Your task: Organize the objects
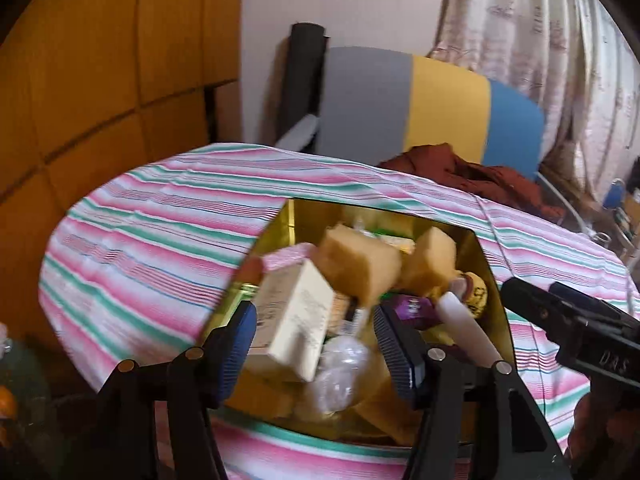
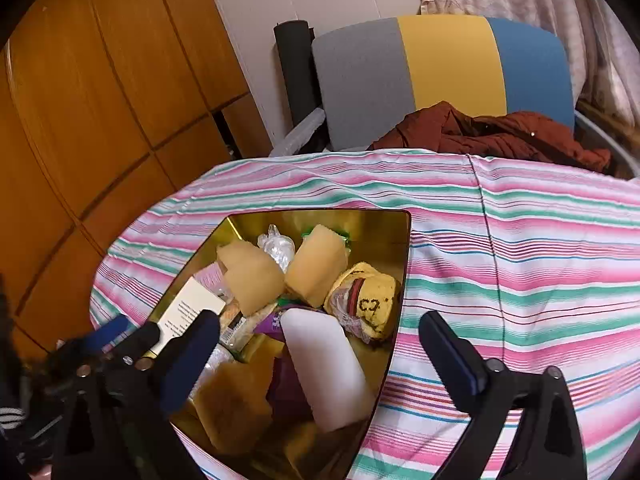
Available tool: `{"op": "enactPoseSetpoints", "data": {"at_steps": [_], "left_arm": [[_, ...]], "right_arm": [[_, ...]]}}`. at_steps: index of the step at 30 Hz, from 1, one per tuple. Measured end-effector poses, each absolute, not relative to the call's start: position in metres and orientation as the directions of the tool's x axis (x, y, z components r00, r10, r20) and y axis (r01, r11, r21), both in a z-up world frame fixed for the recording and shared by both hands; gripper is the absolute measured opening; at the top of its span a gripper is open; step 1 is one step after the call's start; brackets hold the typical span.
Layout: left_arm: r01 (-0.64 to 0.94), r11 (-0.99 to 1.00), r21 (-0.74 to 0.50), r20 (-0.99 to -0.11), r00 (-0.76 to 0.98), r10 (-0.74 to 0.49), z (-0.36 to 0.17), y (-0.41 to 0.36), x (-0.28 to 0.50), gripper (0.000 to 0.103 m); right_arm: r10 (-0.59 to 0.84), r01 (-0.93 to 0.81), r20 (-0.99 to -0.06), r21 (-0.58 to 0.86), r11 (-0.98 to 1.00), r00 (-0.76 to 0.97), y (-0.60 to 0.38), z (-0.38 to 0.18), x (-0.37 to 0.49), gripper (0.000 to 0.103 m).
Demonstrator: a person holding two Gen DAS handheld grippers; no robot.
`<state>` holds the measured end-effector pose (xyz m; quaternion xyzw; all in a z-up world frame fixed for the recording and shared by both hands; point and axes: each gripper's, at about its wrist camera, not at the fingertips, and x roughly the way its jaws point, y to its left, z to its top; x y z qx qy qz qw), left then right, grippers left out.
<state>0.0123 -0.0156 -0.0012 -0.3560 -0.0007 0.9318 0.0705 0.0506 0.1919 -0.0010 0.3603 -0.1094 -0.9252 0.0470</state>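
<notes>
A gold box (image 1: 494, 280) (image 2: 400, 248) sits on the striped tablecloth, filled with several items: two tan sponges (image 1: 360, 264) (image 2: 252, 280), a cream carton (image 1: 296, 320) (image 2: 188, 312), a white block (image 2: 324, 364) (image 1: 464, 324), a yellow wrapped bundle (image 2: 372, 304), clear plastic (image 1: 344, 364) and a purple packet (image 1: 412, 308). My left gripper (image 1: 316, 344) is open, its pads either side of the cream carton above the box. My right gripper (image 2: 320, 360) is open and wide, over the box's near right corner. It also shows at the right edge of the left wrist view (image 1: 576, 328).
The striped tablecloth (image 1: 152, 232) (image 2: 520, 248) covers a round table. Behind it stand a grey, yellow and blue chair back (image 2: 440, 72) with a rust-red cloth (image 2: 492, 132), a black roll (image 2: 294, 68), wooden cabinets (image 2: 100, 92) at left and a curtain (image 1: 552, 40).
</notes>
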Motion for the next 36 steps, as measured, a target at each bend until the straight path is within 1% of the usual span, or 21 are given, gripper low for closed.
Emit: {"op": "enactPoseSetpoints", "data": {"at_steps": [5,9,11,15,19,28,31,36], "left_arm": [[-0.102,-0.992,-0.074,-0.664,-0.737,0.125,0.012,-0.024,0.016,0.062],[-0.080,-0.996,-0.030,-0.644,-0.760,0.081,0.021,-0.022,0.023,0.062],[-0.076,-0.997,-0.003,-0.640,-0.766,0.060,0.022,-0.021,0.026,0.062],[-0.070,-0.998,0.002,-0.649,-0.759,0.052,0.020,-0.020,0.026,0.062],[-0.067,-0.997,-0.028,-0.672,-0.737,0.068,0.015,-0.021,0.023,0.062],[-0.051,-0.998,-0.022,-0.694,-0.718,0.051,0.009,-0.018,0.021,0.062],[-0.065,-0.998,-0.001,-0.705,-0.707,0.047,0.008,-0.014,0.021,0.062],[-0.050,-0.997,0.061,-0.706,-0.708,-0.007,0.007,-0.007,0.023,0.061]], "right_arm": [[-0.094,-0.027,-0.668,0.168,-0.985,-0.738,0.183,0.006,0.056,0.103],[-0.024,-0.067,-0.681,0.108,-0.992,-0.732,0.177,0.008,0.056,0.103],[-0.013,-0.078,-0.685,0.102,-0.992,-0.729,0.176,0.009,0.057,0.103],[0.027,-0.104,-0.691,0.070,-0.992,-0.722,0.170,0.011,0.058,0.103],[0.025,-0.094,-0.690,0.062,-0.994,-0.723,0.165,0.013,0.060,0.103],[0.046,-0.116,-0.706,0.051,-0.992,-0.707,0.166,0.008,0.057,0.103],[0.051,-0.122,-0.707,0.050,-0.991,-0.706,0.167,0.007,0.056,0.103],[0.054,-0.122,-0.708,0.046,-0.991,-0.704,0.168,0.005,0.056,0.103]]}}
